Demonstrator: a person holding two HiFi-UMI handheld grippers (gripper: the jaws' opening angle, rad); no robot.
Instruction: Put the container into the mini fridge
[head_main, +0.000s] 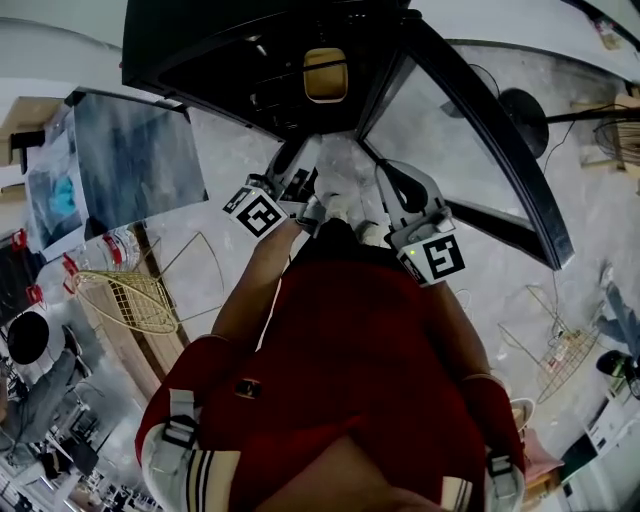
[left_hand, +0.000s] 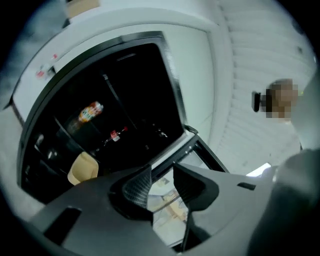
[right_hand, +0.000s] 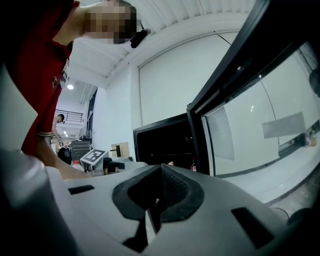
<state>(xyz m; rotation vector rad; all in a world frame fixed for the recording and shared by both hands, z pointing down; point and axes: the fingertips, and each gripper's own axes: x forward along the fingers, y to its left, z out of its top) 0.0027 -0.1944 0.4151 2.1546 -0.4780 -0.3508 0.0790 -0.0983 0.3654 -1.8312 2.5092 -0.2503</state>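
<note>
The black mini fridge (head_main: 175, 60) stands open, its glass door (head_main: 470, 150) swung out to the right. A tan container (head_main: 326, 74) sits inside on a shelf; in the left gripper view this container (left_hand: 82, 167) rests low at the left of the dark interior, below a lying bottle (left_hand: 90, 111). My left gripper (left_hand: 162, 173) is outside the fridge, apart from the container, its jaws a little apart with nothing between them. My right gripper (right_hand: 159, 170) points level at the fridge (right_hand: 165, 145) from further off, jaws together and empty. Both grippers are held close before the person's chest.
A wire basket (head_main: 130, 295) lies on the floor at the left beside red-capped bottles (head_main: 100, 250). Another wire rack (head_main: 560, 355) is at the right, with a fan (head_main: 520, 115) beyond the door. A grey board (head_main: 135, 165) leans left of the fridge.
</note>
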